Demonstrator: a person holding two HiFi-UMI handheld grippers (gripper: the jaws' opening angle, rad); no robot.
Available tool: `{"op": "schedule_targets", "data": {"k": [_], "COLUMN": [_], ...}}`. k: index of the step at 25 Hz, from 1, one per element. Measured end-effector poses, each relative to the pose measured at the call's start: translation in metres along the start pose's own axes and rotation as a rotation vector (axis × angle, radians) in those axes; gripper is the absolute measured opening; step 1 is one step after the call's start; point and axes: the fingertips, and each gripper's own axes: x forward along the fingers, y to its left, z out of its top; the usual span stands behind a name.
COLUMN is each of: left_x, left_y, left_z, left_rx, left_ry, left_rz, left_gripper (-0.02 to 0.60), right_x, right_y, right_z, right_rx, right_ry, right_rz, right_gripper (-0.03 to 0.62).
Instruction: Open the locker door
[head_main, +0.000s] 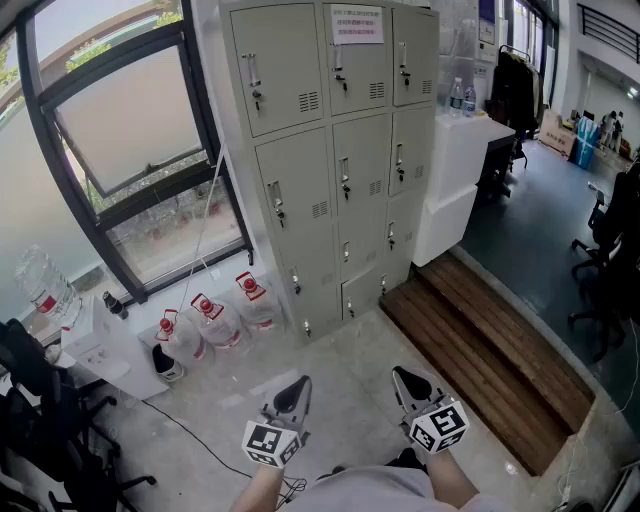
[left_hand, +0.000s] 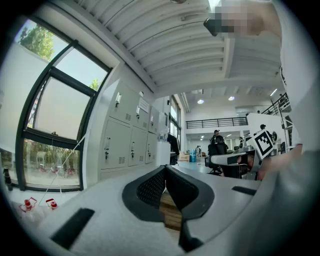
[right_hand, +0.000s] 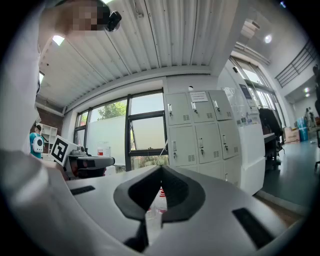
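Standing well apart from the locker bank (head_main: 340, 150), which rises from the far edge of the floor just beside the window (head_main: 130, 140), the person holds both tools low and close to the body. The left gripper (head_main: 300, 385) has its jaws pressed tip to tip with nothing between them, and the right gripper (head_main: 400, 378) is likewise together and empty.

The step in hand looks like the approach. It would go best if one door were chosen first, the jaws spread before arrival, and the tool brought square onto that door's latch (head_main: 277, 205), so that the pull follows the hinge swing rather than dragging sideways. The water jugs (head_main: 215, 320) on the floor near the bank's left foot could crowd the feet.

Which door is meant cannot be told. The latches are too small to show how they work, the notice (head_main: 357, 24) on the top middle door is unreadable, and the bottom row is steeply foreshortened.
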Motion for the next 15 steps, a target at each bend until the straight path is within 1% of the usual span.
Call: {"op": "schedule_targets", "data": {"k": [8, 15], "left_x": [-0.0052, -0.008], "left_y": [0.001, -0.0001], "left_z": [0.0017, 0.0002], "left_rx": [-0.007, -0.014], "left_ry": [-0.007, -0.003], "left_rz": [0.026, 0.027], "left_gripper": [0.008, 0.008], "right_x": [-0.0043, -0.004], "right_y": [-0.0003, 0.0032], "right_z": [-0.0004, 0.0002], "right_rx": [0.001, -0.004], "right_ry": [0.001, 0.004], "right_rz": [-0.01, -0.008], "right_gripper": [0.012, 0.012]}}
